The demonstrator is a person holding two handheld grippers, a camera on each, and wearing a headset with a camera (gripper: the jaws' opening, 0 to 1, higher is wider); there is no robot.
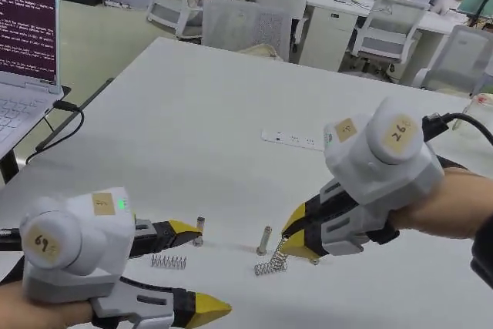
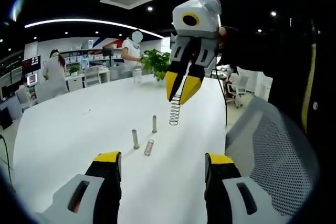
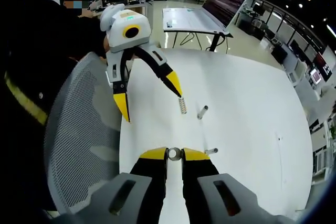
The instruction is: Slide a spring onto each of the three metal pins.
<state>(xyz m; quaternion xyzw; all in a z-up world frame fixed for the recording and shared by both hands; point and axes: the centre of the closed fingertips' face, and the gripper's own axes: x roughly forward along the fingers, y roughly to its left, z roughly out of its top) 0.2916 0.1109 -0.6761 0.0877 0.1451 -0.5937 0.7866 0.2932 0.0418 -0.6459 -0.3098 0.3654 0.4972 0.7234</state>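
1. The left gripper (image 1: pixel 214 269) is nearest the person, low over the white tabletop (image 1: pixel 192 113). Its yellow-tipped jaws are spread wide and hold nothing.
2. A loose silver coil spring (image 1: pixel 169 262) lies flat on the tabletop between the left gripper's two jaws, touching neither.
3. The first short grey metal pin (image 1: pixel 200 230) stands upright and bare just beyond the loose spring, close to the farther jaw tip of the left gripper.
4. The second grey metal pin (image 1: pixel 264 240) also stands upright and bare. It is to the right of the first pin and apart from it.
5. The right gripper (image 1: pixel 283 241) has its jaws pressed in on a held silver coil spring (image 1: pixel 269 264), gripped at its upper end. The rest of the coil hangs down beside the second pin. Whether its lower end touches the tabletop cannot be told. In the right gripper view the held spring (image 3: pixel 174 153) shows end-on, pinched between the tips.
6. A white power strip (image 1: pixel 291 141) lies flat well beyond the pins.
7. An open laptop (image 1: pixel 23 52) with a lit screen sits at the far left edge.
8. A grey mesh office chair (image 1: pixel 239 25) stands past the far edge of the table.
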